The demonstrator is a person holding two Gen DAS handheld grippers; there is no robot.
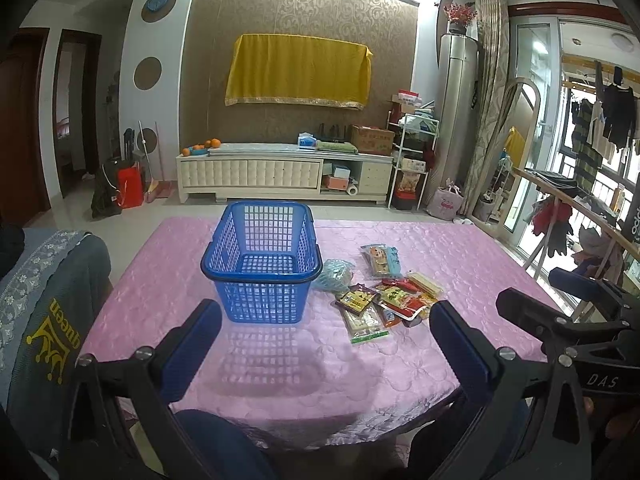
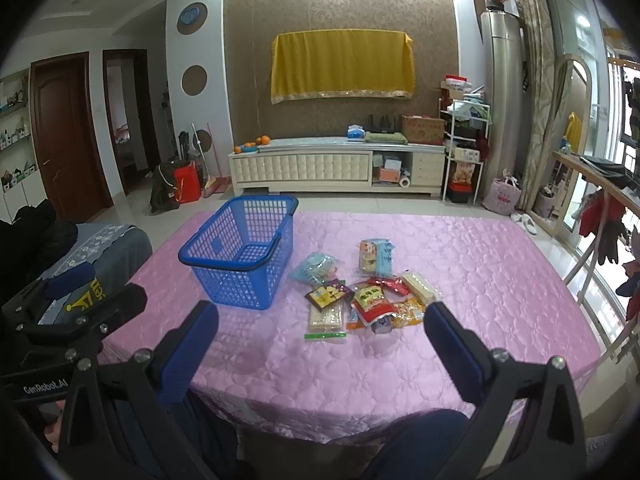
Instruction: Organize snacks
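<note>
While both tools hang back at the near table edge, I see my right gripper (image 2: 320, 344) spread wide and empty, facing the snack packets (image 2: 360, 300) just ahead; my left gripper (image 1: 326, 344), equally agape, holds nothing. Left of the pile, further back, the blue basket (image 2: 240, 256) sits empty.
</note>
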